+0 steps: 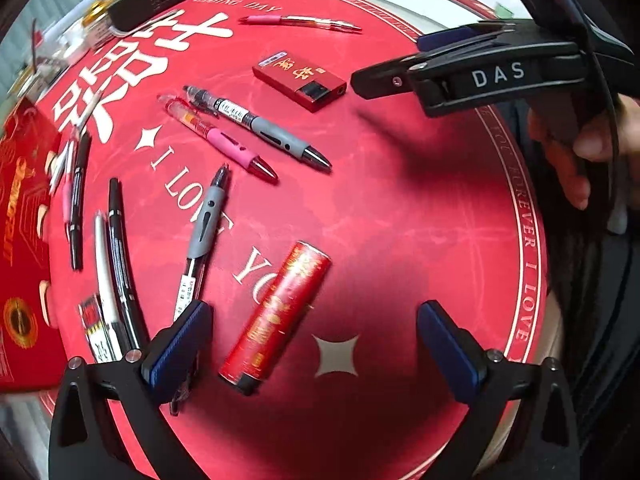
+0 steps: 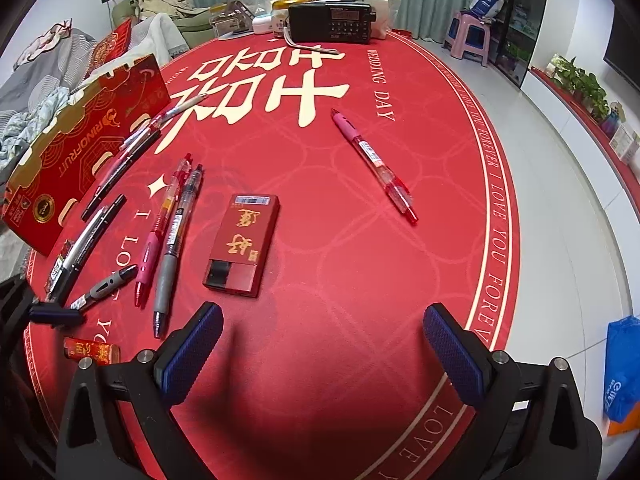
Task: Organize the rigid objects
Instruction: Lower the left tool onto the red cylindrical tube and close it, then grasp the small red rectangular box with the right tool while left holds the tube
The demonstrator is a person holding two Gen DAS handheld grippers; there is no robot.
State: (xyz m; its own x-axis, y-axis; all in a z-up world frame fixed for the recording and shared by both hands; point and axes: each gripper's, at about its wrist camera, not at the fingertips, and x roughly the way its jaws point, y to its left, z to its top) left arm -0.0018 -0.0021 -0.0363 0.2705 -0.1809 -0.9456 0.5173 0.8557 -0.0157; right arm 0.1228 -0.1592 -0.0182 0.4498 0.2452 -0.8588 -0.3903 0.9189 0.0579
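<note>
A red cylinder (image 1: pixel 276 316) with gold print lies on the red table mat, between the fingers of my open, empty left gripper (image 1: pixel 314 346). A red flat box (image 1: pixel 300 80) lies further out; in the right wrist view the box (image 2: pixel 242 244) sits just ahead of my open, empty right gripper (image 2: pixel 322 354). Pens lie scattered: a grey-grip pen (image 1: pixel 260 126), a pink-grip pen (image 1: pixel 222 140), another grey-grip pen (image 1: pixel 206 232), and a lone pink pen (image 2: pixel 374 166). The right gripper shows in the left wrist view (image 1: pixel 400 76), hovering above the mat.
A red gift carton (image 2: pixel 80 152) stands at the mat's left edge with several dark and silver pens (image 1: pixel 108 264) beside it. A black radio (image 2: pixel 332 22) and jars stand at the far end. The round mat's edge (image 2: pixel 496 216) curves on the right, floor beyond.
</note>
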